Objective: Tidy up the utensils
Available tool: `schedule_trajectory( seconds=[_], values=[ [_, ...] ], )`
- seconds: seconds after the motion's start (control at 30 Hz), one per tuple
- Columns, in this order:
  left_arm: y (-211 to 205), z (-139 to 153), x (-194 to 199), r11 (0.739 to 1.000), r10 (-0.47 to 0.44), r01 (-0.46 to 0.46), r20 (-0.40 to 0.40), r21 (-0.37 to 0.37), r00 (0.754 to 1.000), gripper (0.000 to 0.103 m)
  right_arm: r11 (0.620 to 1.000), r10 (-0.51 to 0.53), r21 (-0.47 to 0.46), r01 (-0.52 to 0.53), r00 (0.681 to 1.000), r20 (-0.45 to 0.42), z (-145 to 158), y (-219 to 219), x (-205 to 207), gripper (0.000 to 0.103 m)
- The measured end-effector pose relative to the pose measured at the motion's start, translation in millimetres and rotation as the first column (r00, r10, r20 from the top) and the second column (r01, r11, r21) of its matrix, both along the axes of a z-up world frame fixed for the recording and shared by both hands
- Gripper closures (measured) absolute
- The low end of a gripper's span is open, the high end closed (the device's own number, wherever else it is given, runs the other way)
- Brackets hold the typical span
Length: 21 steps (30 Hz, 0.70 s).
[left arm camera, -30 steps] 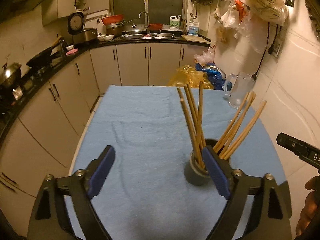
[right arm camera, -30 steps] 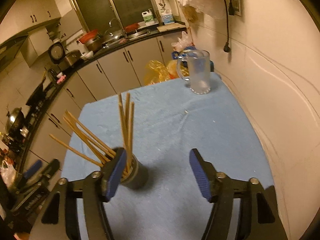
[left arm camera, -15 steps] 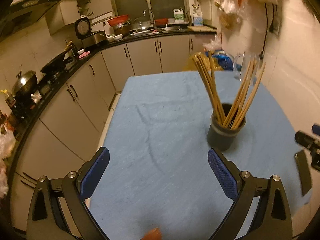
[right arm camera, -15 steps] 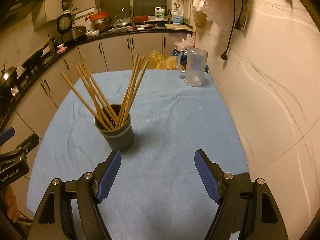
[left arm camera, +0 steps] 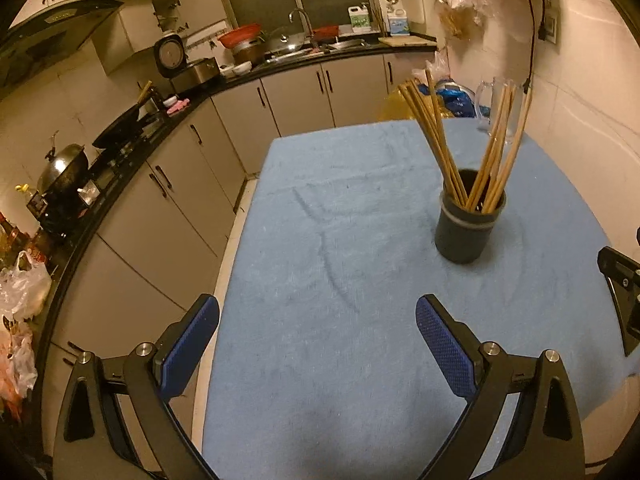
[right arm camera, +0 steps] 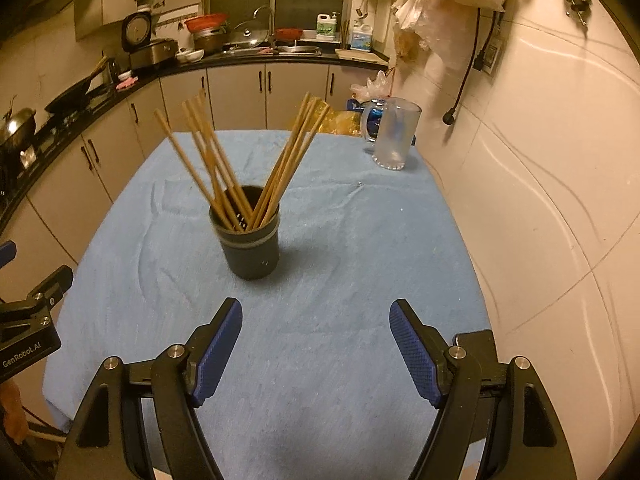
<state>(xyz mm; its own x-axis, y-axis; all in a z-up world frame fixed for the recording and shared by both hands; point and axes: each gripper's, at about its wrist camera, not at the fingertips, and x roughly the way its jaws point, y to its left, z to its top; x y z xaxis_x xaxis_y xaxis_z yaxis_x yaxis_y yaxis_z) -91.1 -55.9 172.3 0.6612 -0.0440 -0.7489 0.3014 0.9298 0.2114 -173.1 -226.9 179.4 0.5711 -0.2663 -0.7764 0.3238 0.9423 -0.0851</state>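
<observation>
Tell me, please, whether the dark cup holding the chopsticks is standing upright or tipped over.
Upright: the dark cup stands on its base on the blue cloth, mouth up, with the chopsticks fanning out of it.

Left gripper (left arm camera: 318, 322) hangs over the blue cloth (left arm camera: 340, 260) with its jaws wide and nothing between the blue pads, having just been opening. Up ahead to the right stands the dark cup (left arm camera: 468, 226), upright on the cloth, chopsticks (left arm camera: 440, 140) fanning out of it in two bunches. At the right edge, part of the right gripper (left arm camera: 620, 280) pokes in, and a clear jug (left arm camera: 494, 108) sits at the table's far end.
</observation>
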Motion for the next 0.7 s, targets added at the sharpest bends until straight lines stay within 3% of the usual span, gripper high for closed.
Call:
schedule_trajectory(
  seconds=[0.27, 0.7],
  values=[
    [9, -9, -4, 1.000, -0.023, 0.024, -0.036, 0.012, 0.999, 0.005, 1.000, -0.012, 0.018, 0.012, 0.999, -0.035, -15, 15, -5, 0.023],
    [14, -9, -4, 1.000, -0.027, 0.028, -0.031, 0.005, 0.999, 0.005, 1.000, -0.018, 0.008, 0.019, 0.999, -0.027, -12, 24, -4, 0.023]
  ],
)
